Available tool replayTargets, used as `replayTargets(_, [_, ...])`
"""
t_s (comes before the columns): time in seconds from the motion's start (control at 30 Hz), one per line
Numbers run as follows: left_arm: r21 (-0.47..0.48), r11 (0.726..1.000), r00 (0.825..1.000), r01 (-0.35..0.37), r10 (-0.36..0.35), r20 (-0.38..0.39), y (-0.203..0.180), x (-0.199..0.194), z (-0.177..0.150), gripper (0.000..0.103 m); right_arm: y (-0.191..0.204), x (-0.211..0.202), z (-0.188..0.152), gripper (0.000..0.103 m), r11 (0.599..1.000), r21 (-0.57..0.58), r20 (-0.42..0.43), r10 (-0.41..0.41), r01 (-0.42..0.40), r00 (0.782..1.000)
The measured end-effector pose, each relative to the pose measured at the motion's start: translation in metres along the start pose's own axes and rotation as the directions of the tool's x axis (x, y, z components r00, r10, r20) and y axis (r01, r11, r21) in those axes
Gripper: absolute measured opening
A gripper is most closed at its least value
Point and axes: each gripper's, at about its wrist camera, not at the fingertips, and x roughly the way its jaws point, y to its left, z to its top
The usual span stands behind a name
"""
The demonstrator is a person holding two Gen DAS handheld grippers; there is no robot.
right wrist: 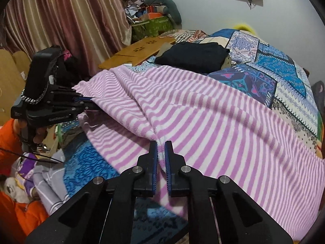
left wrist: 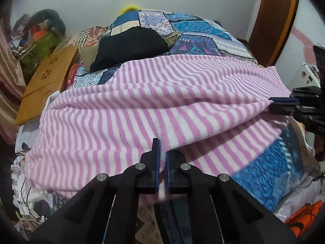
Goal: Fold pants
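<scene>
Pink-and-white striped pants spread across a patchwork bedspread, near edge pinched at two points: left gripper clamped on fleece, right gripper likewise (each visible in the other's view). Likely the start of a fold. Next: lifting both corners together, level, and carrying them over toward the far edge, beside folded black clothing.

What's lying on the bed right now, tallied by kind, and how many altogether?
Striped pink-and-white pants: 1
Folded dark garment: 1
Patchwork bedspread: 1
Wooden lap tray, partly on the bed: 1
Total: 4
</scene>
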Motion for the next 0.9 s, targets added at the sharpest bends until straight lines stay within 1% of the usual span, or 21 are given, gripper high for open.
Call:
replayTargets(0.1, [0.008, 1.0, 1.0, -0.004, 0.004, -0.002, -0.005, -0.009, -0.012, 0.004, 0.005, -0.006, -0.004, 0.006, 1.0, 0.001, 0.001, 0.01, -0.01, 1.0])
replayTargets(0.13, [0.006, 1.0, 1.0, -0.004, 0.004, -0.003, -0.006, -0.01, -0.016, 0.004, 0.006, -0.008, -0.005, 0.004, 1.0, 0.0, 0.003, 0.018, -0.018, 1.0])
replayTargets(0.2, [-0.004, 1.0, 1.0, 0.001, -0.001, -0.007, -0.007, -0.011, -0.022, 0.003, 0.012, -0.011, -0.007, 0.004, 0.999, -0.005, -0.001, 0.038, -0.038, 0.999])
replayTargets(0.27, [-0.021, 1.0, 1.0, 0.008, -0.008, -0.016, -0.005, -0.012, -0.03, 0.002, 0.019, -0.011, -0.009, 0.004, 0.999, -0.023, -0.007, 0.031, -0.031, 1.0])
replayTargets(0.37, [-0.041, 0.999, 1.0, 0.01, -0.01, -0.022, -0.003, -0.013, -0.039, 0.0, 0.021, -0.01, -0.01, 0.004, 0.999, -0.015, -0.021, 0.029, -0.029, 0.999])
replayTargets(0.43, [-0.05, 0.999, 1.0, 0.008, -0.009, -0.023, -0.001, -0.015, -0.044, 0.0, 0.021, -0.01, -0.009, 0.006, 1.0, -0.012, -0.018, 0.014, -0.014, 1.0])
replayTargets(0.5, [-0.059, 0.998, 1.0, 0.004, -0.006, -0.025, 0.001, -0.018, -0.046, 0.0, 0.022, -0.01, -0.006, 0.012, 1.0, -0.013, -0.018, 0.0, 0.0, 1.0])
replayTargets(0.57, [-0.077, 0.997, 1.0, 0.015, -0.016, -0.02, 0.005, -0.022, -0.046, 0.001, 0.023, -0.01, -0.003, 0.033, 0.999, -0.028, -0.013, -0.018, 0.018, 1.0])
replayTargets(0.6, [-0.086, 0.996, 1.0, 0.013, -0.014, -0.01, 0.005, -0.024, -0.044, 0.001, 0.025, -0.009, -0.002, 0.036, 0.999, -0.042, -0.008, -0.029, 0.028, 1.0])
replayTargets(0.67, [-0.08, 0.997, 1.0, 0.022, -0.022, -0.003, 0.004, -0.024, -0.037, 0.003, 0.027, -0.005, 0.0, 0.038, 0.997, -0.072, -0.009, -0.042, 0.042, 0.999])
replayTargets(0.73, [-0.056, 0.998, 1.0, 0.026, -0.026, -0.001, -0.001, -0.022, -0.03, 0.009, 0.028, 0.002, 0.002, 0.038, 0.995, -0.087, -0.029, -0.047, 0.044, 0.998])
replayTargets(0.77, [-0.039, 0.999, 1.0, 0.029, -0.029, -0.003, -0.005, -0.019, -0.026, 0.015, 0.028, 0.005, 0.003, 0.038, 0.995, -0.09, -0.034, -0.047, 0.044, 0.998])
replayTargets(0.8, [-0.025, 0.999, 0.999, 0.031, -0.031, -0.007, -0.008, -0.016, -0.023, 0.024, 0.027, 0.009, 0.003, 0.038, 0.995, -0.092, -0.042, -0.047, 0.043, 0.998])
replayTargets(0.83, [-0.003, 0.999, 0.999, 0.033, -0.034, -0.013, -0.014, -0.011, -0.018, 0.036, 0.027, 0.013, 0.003, 0.038, 0.994, -0.096, -0.049, -0.05, 0.045, 0.998])
replayTargets(0.9, [0.028, 0.999, 0.999, 0.027, -0.026, -0.02, -0.021, -0.003, -0.014, 0.048, 0.026, 0.019, 0.003, 0.038, 0.994, -0.101, -0.063, -0.052, 0.046, 0.997])
